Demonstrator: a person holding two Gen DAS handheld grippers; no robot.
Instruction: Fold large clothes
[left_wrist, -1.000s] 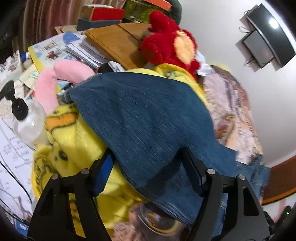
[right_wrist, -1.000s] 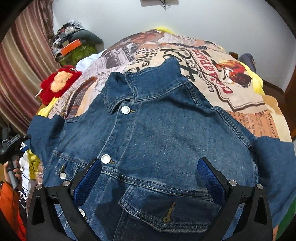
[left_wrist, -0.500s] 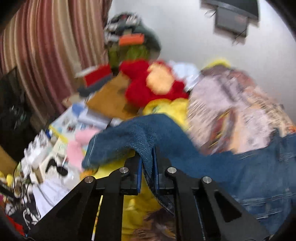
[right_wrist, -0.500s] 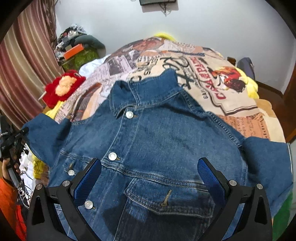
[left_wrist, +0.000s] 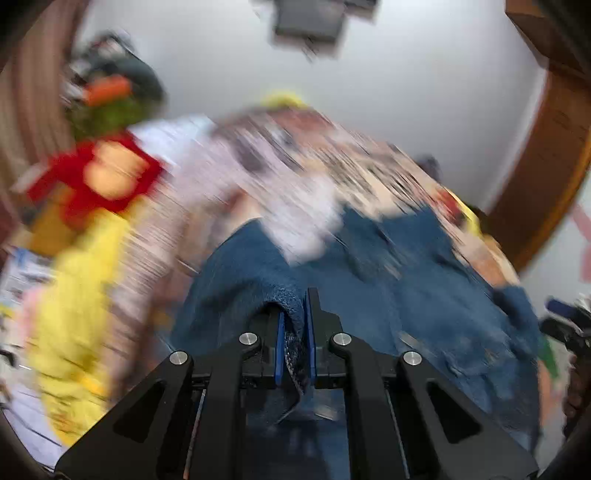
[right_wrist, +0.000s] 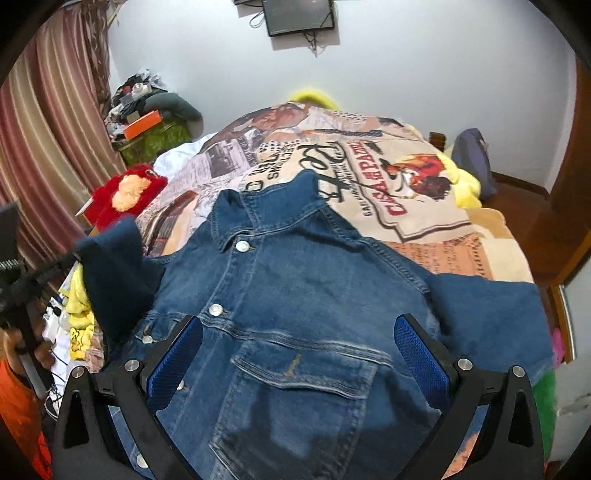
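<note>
Both left fingers (left_wrist: 279, 339) pinch denim jacket (right_wrist: 295, 288) sleeve; right gripper (right_wrist: 299, 354) gapes above.

A printed bedspread (right_wrist: 424, 206) with newspaper and rooster motifs fills the frame's middle. A red plush toy (right_wrist: 125, 195) sits at centre left beside striped curtains (right_wrist: 44, 147). A dark wall-mounted screen (right_wrist: 299, 16) hangs at top centre.

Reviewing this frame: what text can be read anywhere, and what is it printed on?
"CASA" in red: bedspread, beside its rooster print.
Red words after "CASA": unclear.
Black lettering and newsprint columns on the bedspread: too distorted to read.
Denim jacket: no legible label.
Left wrist view: blurred, nothing readable.
</note>
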